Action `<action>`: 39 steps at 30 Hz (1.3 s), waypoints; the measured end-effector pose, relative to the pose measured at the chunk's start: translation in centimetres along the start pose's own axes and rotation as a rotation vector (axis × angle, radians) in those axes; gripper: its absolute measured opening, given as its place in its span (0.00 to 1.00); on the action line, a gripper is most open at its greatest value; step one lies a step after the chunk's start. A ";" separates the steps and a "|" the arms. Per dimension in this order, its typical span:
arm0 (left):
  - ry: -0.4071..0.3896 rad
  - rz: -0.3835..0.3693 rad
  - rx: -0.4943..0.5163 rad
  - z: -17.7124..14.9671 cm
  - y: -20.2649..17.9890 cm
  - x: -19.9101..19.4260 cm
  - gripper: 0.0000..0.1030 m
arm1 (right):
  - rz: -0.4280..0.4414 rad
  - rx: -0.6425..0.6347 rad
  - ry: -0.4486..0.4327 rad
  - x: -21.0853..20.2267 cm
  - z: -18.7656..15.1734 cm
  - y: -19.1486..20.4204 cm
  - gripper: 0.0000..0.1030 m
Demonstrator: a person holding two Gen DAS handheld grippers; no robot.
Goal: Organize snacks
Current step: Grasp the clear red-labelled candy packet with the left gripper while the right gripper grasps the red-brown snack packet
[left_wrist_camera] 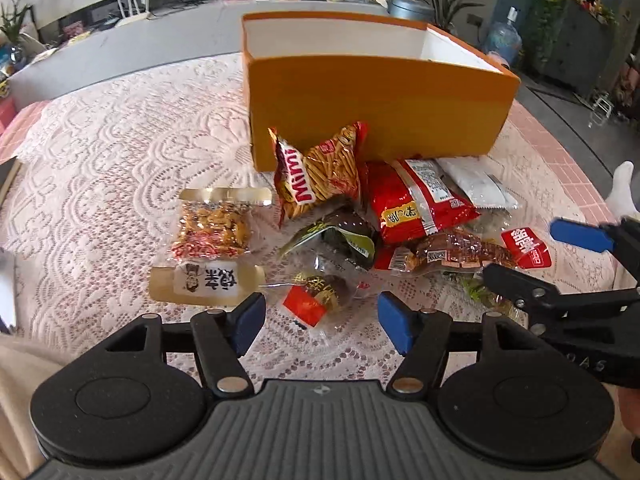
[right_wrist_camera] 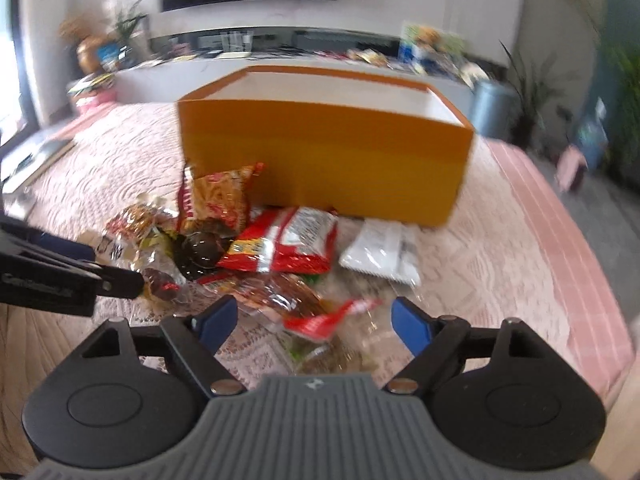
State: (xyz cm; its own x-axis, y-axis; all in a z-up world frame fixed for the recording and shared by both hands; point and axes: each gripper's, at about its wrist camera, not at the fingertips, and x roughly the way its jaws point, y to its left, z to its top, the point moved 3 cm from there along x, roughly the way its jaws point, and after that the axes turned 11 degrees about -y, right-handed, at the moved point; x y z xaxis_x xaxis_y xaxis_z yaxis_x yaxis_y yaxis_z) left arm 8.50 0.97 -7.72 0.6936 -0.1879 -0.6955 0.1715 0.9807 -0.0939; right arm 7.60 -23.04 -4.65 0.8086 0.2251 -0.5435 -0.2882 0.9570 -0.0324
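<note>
lace cloth (left_wrist_camera: 120,152) covers the table, with an orange box (left_wrist_camera: 380,108) standing open-topped at the back, likely meant to take the snacks. snack packets (left_wrist_camera: 416,200) lie heaped against its front wall. left gripper (left_wrist_camera: 320,320) hovers spread over a small wrapped sweet (left_wrist_camera: 316,296); right gripper (right_wrist_camera: 314,322) hangs spread above a brown packet (right_wrist_camera: 288,296), gripping nothing.

I can read "Mimi", upside down, in white letters on the red stick-snack bag (left_wrist_camera: 320,172) leaning against the box; the gold pouch (left_wrist_camera: 206,282) carries black Chinese characters on a white label, also inverted; the red packet (left_wrist_camera: 420,200) and the small red-and-white tab (left_wrist_camera: 526,248) show Chinese print I cannot make out.
</note>
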 end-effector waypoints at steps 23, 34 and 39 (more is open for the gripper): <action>0.118 -0.052 -0.226 -0.7 1.5 5.2 0.73 | 0.051 -0.335 0.012 4.2 -1.6 3.9 0.39; 0.093 -0.051 -0.214 -0.6 1.4 4.8 0.40 | 0.039 -0.408 -0.021 2.6 -1.6 4.4 0.20; 0.064 -0.060 -0.223 -0.7 1.5 3.8 0.36 | 0.054 -0.332 -0.039 1.1 -0.5 3.6 0.17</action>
State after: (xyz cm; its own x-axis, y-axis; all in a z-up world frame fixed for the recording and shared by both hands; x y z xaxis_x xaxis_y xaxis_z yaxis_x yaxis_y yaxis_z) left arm 10.93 1.76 -11.00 0.6399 -0.2495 -0.7268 0.0478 0.9569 -0.2864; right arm 7.19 -19.47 -5.73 0.8045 0.2871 -0.5199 -0.4778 0.8329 -0.2794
